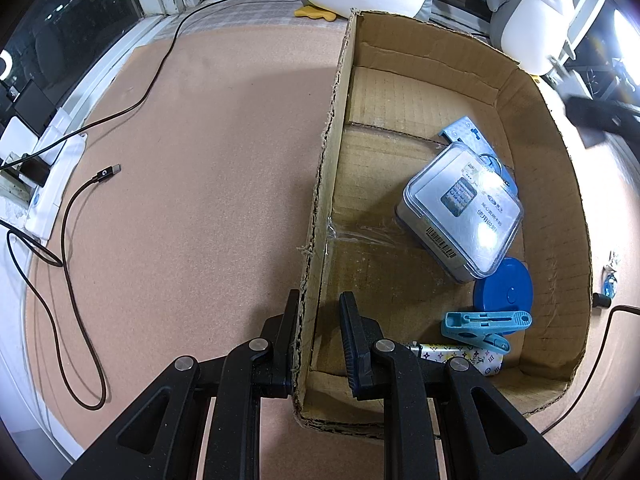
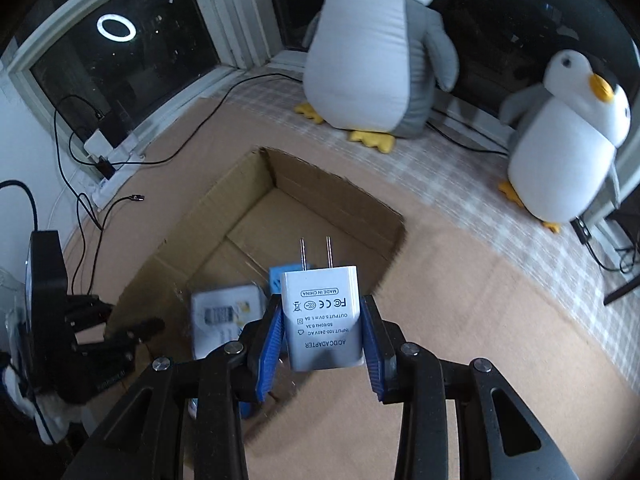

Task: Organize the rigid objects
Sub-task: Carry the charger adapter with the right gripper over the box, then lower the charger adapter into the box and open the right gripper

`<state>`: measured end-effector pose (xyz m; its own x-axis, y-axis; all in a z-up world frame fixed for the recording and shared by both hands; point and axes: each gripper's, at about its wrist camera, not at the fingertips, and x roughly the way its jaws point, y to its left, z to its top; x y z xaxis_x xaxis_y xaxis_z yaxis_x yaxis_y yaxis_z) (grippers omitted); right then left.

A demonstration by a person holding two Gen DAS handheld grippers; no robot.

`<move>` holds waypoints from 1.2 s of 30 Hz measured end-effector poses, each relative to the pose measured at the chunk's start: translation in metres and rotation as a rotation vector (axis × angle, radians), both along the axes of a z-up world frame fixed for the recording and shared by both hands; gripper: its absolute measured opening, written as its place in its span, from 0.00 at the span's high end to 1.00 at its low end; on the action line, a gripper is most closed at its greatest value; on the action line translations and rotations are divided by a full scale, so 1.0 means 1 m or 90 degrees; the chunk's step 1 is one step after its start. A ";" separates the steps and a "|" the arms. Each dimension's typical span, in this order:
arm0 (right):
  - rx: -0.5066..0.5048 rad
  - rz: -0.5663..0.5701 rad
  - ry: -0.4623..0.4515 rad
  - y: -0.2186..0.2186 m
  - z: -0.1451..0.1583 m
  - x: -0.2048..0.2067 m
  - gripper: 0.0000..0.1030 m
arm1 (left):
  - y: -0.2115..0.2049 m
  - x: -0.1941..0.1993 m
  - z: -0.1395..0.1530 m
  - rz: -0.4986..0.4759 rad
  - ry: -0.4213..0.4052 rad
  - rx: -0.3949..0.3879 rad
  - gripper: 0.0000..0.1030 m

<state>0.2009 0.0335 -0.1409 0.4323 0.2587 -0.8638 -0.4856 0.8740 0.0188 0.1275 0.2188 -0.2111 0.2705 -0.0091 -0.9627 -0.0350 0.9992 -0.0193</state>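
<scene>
Nearest in the right wrist view, the right gripper (image 2: 323,344) clamps a white AC/DC adapter (image 2: 319,318) between its blue-padded fingers (image 2: 271,346), pads pressed on the two side faces and the two prongs pointing away. Gripping the flat sides keeps the block from twisting. The adapter hangs in the air over the near right wall of the cardboard box (image 2: 280,184), evidently on its way to being set inside.

In the left wrist view, the left gripper (image 1: 320,332) straddles the box's left wall (image 1: 324,184): one finger lies against the outside and the other stands inside, apparently a little off the card. The jaws are as closed as they go, so the box is judged to be held steady while the other hand loads it.

Beyond the fingers, on the box floor, lie a patterned lighter (image 1: 460,354), a light-blue clothes peg (image 1: 480,326) resting partly on a blue round lid (image 1: 504,284), and a clear-lidded packaged item (image 1: 460,210) over a pale blue card (image 1: 466,134). The far half of the floor is bare, leaving space for the adapter.

Outside the box, a black USB cable (image 1: 76,208) trails across the worktop (image 1: 200,160). Farthest, two plush penguins, one large (image 2: 380,40) and one small (image 2: 568,136), sit by the window (image 2: 120,48).
</scene>
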 end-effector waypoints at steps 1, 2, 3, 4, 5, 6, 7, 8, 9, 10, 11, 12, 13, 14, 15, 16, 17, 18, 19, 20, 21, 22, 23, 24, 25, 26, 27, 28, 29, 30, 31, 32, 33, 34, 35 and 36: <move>-0.001 0.003 0.002 0.007 -0.001 0.003 0.68 | 0.000 0.000 0.000 0.000 0.000 0.000 0.81; -0.002 0.005 0.002 0.009 -0.004 0.008 0.68 | 0.000 0.000 0.000 0.000 0.000 0.000 0.81; -0.006 0.007 0.003 0.013 -0.006 0.011 0.68 | 0.000 0.000 0.000 -0.001 0.000 0.001 0.81; -0.011 0.008 0.003 0.017 -0.009 0.014 0.68 | -0.001 0.000 0.000 -0.001 0.000 0.001 0.81; -0.016 0.008 0.004 0.022 -0.012 0.017 0.68 | -0.001 0.000 0.000 -0.001 0.000 0.001 0.81; -0.021 0.007 0.005 0.025 -0.016 0.020 0.68 | -0.001 0.000 0.000 -0.001 0.000 0.001 0.81; -0.028 0.005 0.007 0.028 -0.021 0.024 0.68 | -0.001 0.000 0.000 0.000 0.000 0.001 0.81; -0.032 0.003 0.009 0.030 -0.025 0.026 0.68 | -0.001 0.000 0.000 0.000 0.001 0.001 0.81; -0.037 0.000 0.012 0.032 -0.029 0.030 0.68 | -0.001 0.000 0.000 -0.001 0.000 0.001 0.81; -0.043 -0.003 0.014 0.034 -0.032 0.033 0.68 | -0.001 0.000 0.000 -0.001 0.000 0.001 0.81; -0.048 -0.005 0.015 0.035 -0.035 0.035 0.68 | -0.001 0.000 0.000 0.000 0.000 0.000 0.81; -0.053 -0.006 0.016 0.035 -0.037 0.036 0.68 | -0.001 0.000 0.000 0.000 0.000 0.001 0.81; -0.059 -0.007 0.015 0.037 -0.040 0.038 0.68 | -0.001 0.000 0.000 0.000 0.000 0.001 0.81; -0.062 -0.008 0.016 0.038 -0.042 0.039 0.68 | -0.001 0.000 0.000 0.000 0.000 0.001 0.81; -0.064 -0.009 0.018 0.038 -0.043 0.040 0.68 | -0.001 0.000 0.000 0.000 0.000 0.001 0.81; -0.066 -0.009 0.018 0.039 -0.044 0.040 0.68 | -0.001 0.001 0.000 0.000 0.000 0.001 0.81; -0.069 -0.009 0.017 0.040 -0.045 0.041 0.68 | -0.001 0.001 0.000 -0.001 0.000 0.001 0.81; -0.072 -0.008 0.015 0.041 -0.046 0.041 0.68 | -0.001 0.001 0.000 0.000 0.000 0.001 0.81; -0.075 -0.008 0.013 0.042 -0.046 0.041 0.68 | -0.001 0.001 0.000 0.000 0.000 0.001 0.81; -0.077 -0.008 0.011 0.042 -0.046 0.042 0.67 | -0.001 0.001 0.000 0.000 0.000 0.001 0.81; -0.079 -0.010 0.010 0.042 -0.046 0.042 0.67 | -0.001 0.000 0.000 0.000 0.000 0.002 0.81; -0.079 -0.011 0.008 0.042 -0.046 0.043 0.67 | -0.002 0.000 0.000 0.000 0.000 0.002 0.81; -0.078 -0.009 0.009 0.042 -0.046 0.043 0.65 | -0.002 0.000 0.000 0.001 0.000 0.001 0.81; -0.076 -0.008 0.010 0.041 -0.045 0.043 0.60 | -0.002 0.000 0.000 0.000 0.000 0.001 0.81; -0.074 -0.009 0.008 0.040 -0.044 0.043 0.57 | -0.001 0.000 0.000 0.000 0.000 0.001 0.81; -0.073 -0.009 0.006 0.039 -0.043 0.043 0.53 | -0.002 0.000 0.000 0.000 0.000 0.002 0.81; -0.071 -0.009 0.004 0.038 -0.042 0.042 0.53 | -0.002 0.000 0.000 0.000 0.000 0.002 0.81; -0.068 -0.009 0.004 0.037 -0.040 0.042 0.53 | -0.002 -0.001 0.000 0.000 -0.001 0.002 0.81; -0.063 -0.011 0.006 0.035 -0.038 0.042 0.53 | -0.002 -0.001 0.000 0.000 -0.001 0.002 0.81; -0.055 -0.012 0.008 0.032 -0.036 0.041 0.53 | -0.002 -0.001 0.000 0.000 -0.001 0.002 0.81; -0.045 -0.013 0.012 0.029 -0.033 0.040 0.53 | -0.002 -0.001 0.000 0.000 -0.001 0.002 0.81; -0.038 -0.015 0.012 0.026 -0.030 0.038 0.53 | -0.002 -0.001 0.000 -0.001 -0.001 0.003 0.81; -0.034 -0.015 0.011 0.024 -0.028 0.036 0.53 | -0.002 -0.001 0.000 -0.001 -0.001 0.004 0.81; -0.030 -0.014 0.010 0.021 -0.024 0.033 0.53 | -0.002 -0.001 0.000 -0.001 -0.002 0.004 0.81; -0.026 -0.014 0.009 0.017 -0.020 0.030 0.53 | -0.002 -0.002 0.000 -0.001 -0.002 0.005 0.81; -0.022 -0.014 0.007 0.012 -0.016 0.026 0.53 | -0.001 -0.002 0.000 -0.001 -0.002 0.004 0.81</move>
